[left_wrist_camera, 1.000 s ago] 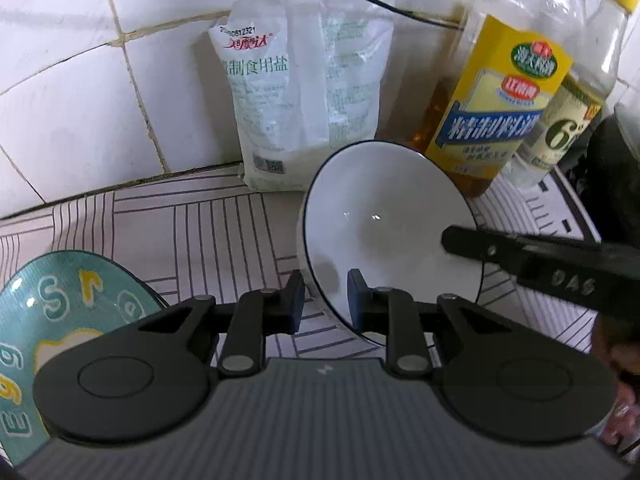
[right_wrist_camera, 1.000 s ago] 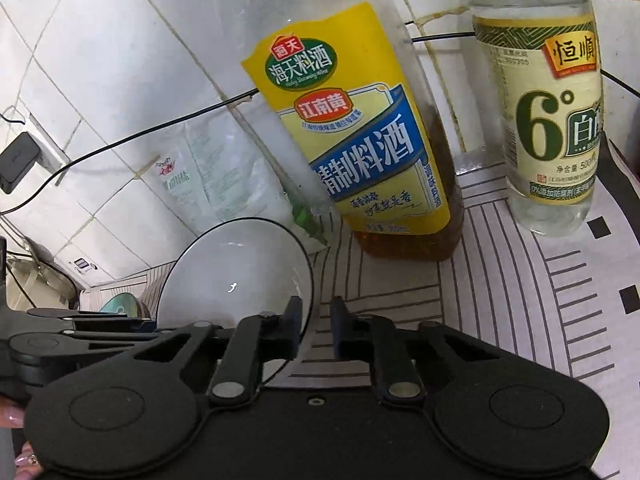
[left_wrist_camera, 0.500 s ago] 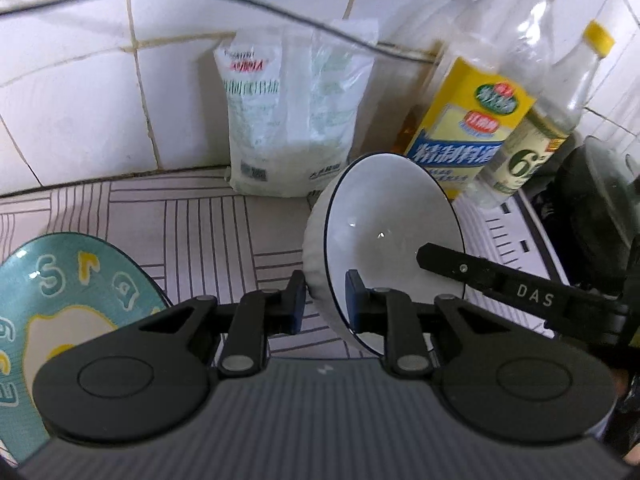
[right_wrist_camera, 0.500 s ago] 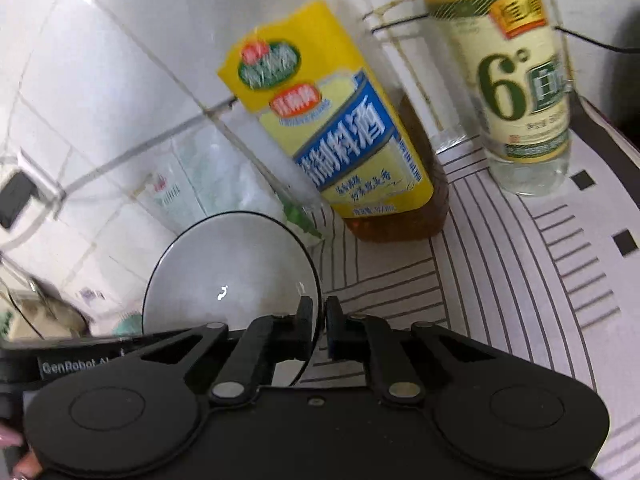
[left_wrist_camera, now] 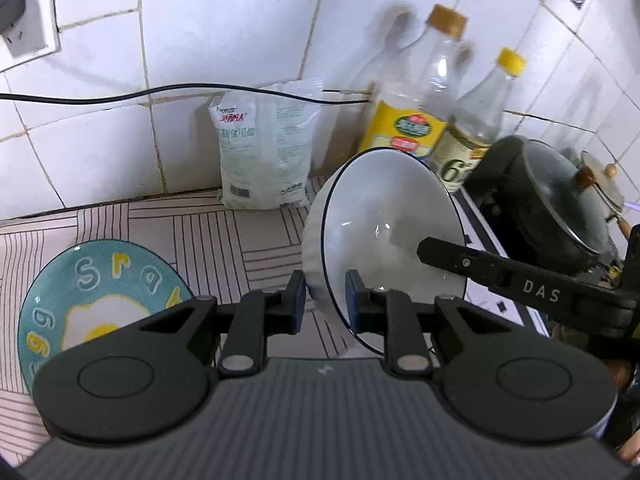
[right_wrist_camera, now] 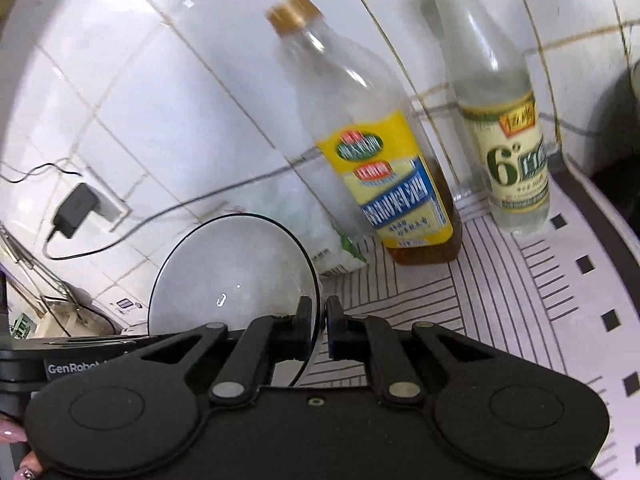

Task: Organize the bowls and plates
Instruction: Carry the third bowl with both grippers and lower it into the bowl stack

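The white bowl (left_wrist_camera: 376, 232) with a thin dark rim is held tilted on its side above the striped desk (left_wrist_camera: 248, 232), its inside empty and glossy. The left tool (left_wrist_camera: 325, 300) grips the bowl wall near the bottom edge, 1 pad outside and 1 inside. The right tool (right_wrist_camera: 319, 330) pinches the rim at the opposite side, its jaws nearly together on the thin edge; in the left view its finger (left_wrist_camera: 500, 276) reaches across the bowl's mouth and carries the letters "DAS".

A teal plate (left_wrist_camera: 96, 300) lies flat on the desk to the left, printed with a fried egg and loose letters such as "S", "r", "a" and "g".

Against the tiled wall stands a white bag (left_wrist_camera: 266, 148) with red and green Chinese print. Beside it, a clear bottle (right_wrist_camera: 372, 148) with a gold cap and a yellow-blue label holds a little amber liquid at its base. The bottle (right_wrist_camera: 504, 120) next to it, yellow-capped, holds clear liquid and shows a large "6°". The other tool's body reads "GenRobot".
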Action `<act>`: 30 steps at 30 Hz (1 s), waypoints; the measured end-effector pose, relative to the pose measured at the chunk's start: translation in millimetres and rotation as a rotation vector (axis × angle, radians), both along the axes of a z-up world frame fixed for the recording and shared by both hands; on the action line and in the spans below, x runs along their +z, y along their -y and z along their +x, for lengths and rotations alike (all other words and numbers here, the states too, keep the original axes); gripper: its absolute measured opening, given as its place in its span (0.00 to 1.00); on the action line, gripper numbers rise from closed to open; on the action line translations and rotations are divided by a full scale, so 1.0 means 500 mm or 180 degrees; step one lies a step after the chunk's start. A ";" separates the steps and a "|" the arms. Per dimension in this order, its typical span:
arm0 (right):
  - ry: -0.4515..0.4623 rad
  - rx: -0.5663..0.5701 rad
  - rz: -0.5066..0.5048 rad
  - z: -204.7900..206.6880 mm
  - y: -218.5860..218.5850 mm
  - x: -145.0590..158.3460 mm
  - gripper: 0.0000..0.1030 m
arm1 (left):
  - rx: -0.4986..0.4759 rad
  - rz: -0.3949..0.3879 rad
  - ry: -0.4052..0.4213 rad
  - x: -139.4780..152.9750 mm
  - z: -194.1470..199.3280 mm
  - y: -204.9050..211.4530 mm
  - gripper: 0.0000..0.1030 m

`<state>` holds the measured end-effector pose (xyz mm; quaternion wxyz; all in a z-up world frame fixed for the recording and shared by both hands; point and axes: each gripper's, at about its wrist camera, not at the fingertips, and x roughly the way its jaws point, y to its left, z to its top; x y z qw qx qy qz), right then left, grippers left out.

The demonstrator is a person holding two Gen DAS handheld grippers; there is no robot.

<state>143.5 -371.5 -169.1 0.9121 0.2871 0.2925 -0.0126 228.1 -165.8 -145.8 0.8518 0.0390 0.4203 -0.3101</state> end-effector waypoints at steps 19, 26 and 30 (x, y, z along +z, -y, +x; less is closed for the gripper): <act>0.0155 -0.0187 -0.0208 -0.156 -0.094 0.043 0.11 | -0.0194 0.0220 0.0041 0.004 -0.124 -0.039 0.19; 0.0074 -0.0181 -0.0362 -0.186 -0.121 0.016 0.11 | -0.0210 0.0437 0.0004 -0.029 -0.147 -0.037 0.19; 0.0077 -0.0199 -0.0521 -0.197 -0.138 0.000 0.11 | -0.0213 0.0622 -0.0095 -0.056 -0.150 -0.030 0.19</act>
